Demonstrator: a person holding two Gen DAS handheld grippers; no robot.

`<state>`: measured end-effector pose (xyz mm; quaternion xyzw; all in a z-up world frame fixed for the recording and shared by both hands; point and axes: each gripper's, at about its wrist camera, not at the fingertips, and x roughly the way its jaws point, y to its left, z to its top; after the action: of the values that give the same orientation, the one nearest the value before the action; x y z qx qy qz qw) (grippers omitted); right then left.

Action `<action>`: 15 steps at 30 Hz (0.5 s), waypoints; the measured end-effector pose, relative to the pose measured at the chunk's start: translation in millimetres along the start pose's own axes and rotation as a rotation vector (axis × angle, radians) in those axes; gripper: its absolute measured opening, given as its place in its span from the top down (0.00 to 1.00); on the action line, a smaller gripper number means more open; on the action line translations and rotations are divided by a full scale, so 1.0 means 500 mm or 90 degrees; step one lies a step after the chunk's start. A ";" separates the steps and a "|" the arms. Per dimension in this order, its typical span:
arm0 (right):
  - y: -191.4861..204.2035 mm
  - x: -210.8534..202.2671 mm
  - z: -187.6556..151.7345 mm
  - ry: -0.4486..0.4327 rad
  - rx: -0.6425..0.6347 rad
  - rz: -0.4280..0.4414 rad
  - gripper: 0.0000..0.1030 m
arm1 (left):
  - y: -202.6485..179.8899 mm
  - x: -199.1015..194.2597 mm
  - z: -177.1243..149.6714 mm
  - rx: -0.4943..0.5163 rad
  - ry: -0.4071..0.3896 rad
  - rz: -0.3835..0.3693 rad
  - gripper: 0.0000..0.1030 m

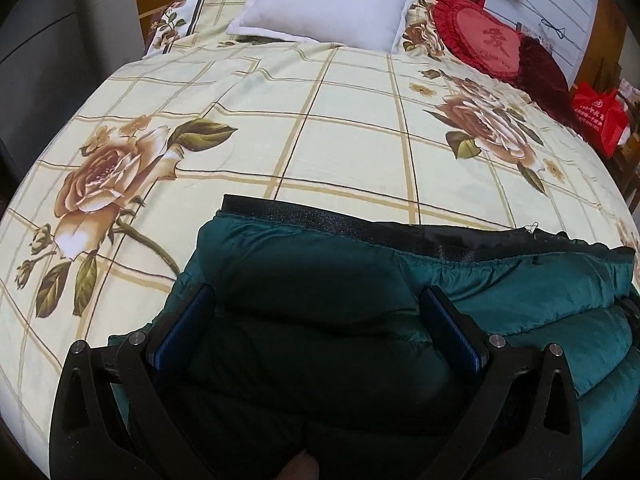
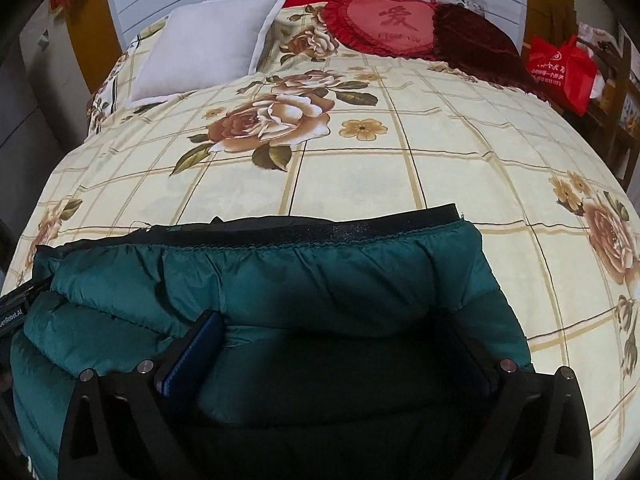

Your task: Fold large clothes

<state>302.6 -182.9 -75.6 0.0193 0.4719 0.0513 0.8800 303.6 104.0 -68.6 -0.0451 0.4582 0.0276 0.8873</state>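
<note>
Garment: one green padded jacket point(image 1: 500, 292), folded, at the bed's point(image 1: 352, 152) near edge.
Left gripper point(image 1: 316, 320): spread, straddling jacket.
Right gripper point(image 2: 340, 352): spread; contact apparently none.
Pillows: one white point(image 1: 332, 4), two red point(image 1: 488, 36).

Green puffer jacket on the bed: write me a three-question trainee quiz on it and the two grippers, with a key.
1. True or false: the green puffer jacket lies on the floral bedspread.
2. Which cushion lies nearer the red bag? A) white pillow B) heart cushion
3. Fill in: the left gripper and the right gripper both have jaws standing ____ over the jacket.

Key: 1 true; 2 B; 3 open
</note>
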 end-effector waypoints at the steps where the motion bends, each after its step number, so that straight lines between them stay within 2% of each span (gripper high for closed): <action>1: 0.000 -0.002 0.000 -0.001 0.001 0.001 0.00 | 0.000 -0.001 0.000 0.000 0.001 -0.001 0.00; 11: 0.000 -0.010 -0.002 -0.006 -0.005 0.007 0.00 | 0.002 -0.009 0.002 0.002 0.009 -0.015 0.00; 15: 0.014 -0.018 -0.003 -0.020 -0.016 -0.027 0.00 | 0.003 -0.009 0.003 0.001 0.013 -0.020 0.00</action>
<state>295.7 -176.8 -68.4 -0.0009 0.4573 0.0382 0.8885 302.1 105.7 -64.3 -0.0522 0.4664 0.0129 0.8829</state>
